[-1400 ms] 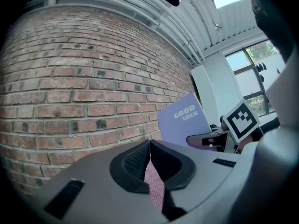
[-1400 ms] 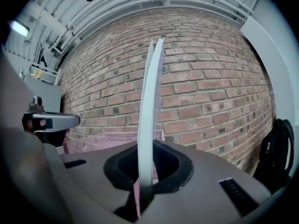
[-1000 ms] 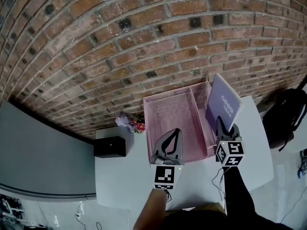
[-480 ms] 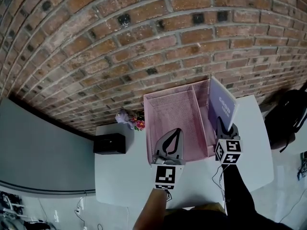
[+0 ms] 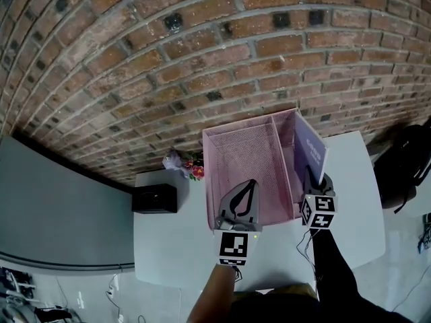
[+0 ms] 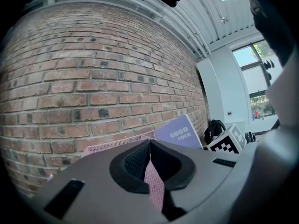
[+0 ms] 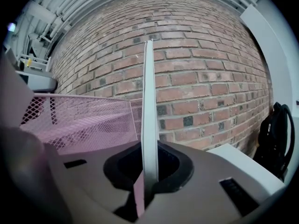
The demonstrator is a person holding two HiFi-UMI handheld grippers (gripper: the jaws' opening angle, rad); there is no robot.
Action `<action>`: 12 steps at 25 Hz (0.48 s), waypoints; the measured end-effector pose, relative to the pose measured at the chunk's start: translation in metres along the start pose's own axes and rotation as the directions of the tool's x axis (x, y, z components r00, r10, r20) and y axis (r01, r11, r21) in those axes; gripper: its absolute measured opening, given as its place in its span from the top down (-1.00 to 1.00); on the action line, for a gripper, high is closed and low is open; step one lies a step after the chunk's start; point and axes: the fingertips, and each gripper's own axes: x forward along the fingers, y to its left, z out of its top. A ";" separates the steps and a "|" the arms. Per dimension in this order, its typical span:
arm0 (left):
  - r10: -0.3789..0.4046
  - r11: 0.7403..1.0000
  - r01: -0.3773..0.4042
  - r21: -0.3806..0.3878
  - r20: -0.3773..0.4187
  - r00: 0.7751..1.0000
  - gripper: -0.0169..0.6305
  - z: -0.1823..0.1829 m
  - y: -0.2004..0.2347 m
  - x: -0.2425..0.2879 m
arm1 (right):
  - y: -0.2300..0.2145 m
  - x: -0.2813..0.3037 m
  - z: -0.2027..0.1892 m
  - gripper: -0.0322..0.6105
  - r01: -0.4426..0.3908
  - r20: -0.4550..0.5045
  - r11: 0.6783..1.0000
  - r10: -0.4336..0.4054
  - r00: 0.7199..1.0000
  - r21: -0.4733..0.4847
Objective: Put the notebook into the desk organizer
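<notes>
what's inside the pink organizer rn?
In the desk organizer, the wide left compartment shows only bare mesh. The notebook, upright in the right gripper, stands at the narrow right compartment; its lower edge and that compartment's floor are covered.

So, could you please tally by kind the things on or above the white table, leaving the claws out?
desk organizer: 1
notebook: 1
black box: 1
flower bunch: 1
Total: 4
</notes>
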 end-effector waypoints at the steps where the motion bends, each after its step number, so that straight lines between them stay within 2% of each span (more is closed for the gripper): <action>1: -0.001 1.000 0.001 -0.001 -0.001 1.000 0.90 -0.001 0.000 0.000 | 0.000 0.001 -0.003 0.75 0.002 -0.007 1.000 -0.002 1.000 -0.002; 7: -0.007 1.000 0.007 -0.003 -0.007 1.000 0.90 -0.004 -0.001 0.000 | 0.000 0.002 -0.019 0.75 0.017 -0.036 1.000 -0.017 0.999 -0.001; 12: -0.010 1.000 0.010 -0.006 -0.001 1.000 0.90 -0.003 0.000 0.000 | 0.001 0.002 0.010 0.65 0.031 0.040 0.999 -0.029 0.999 -0.042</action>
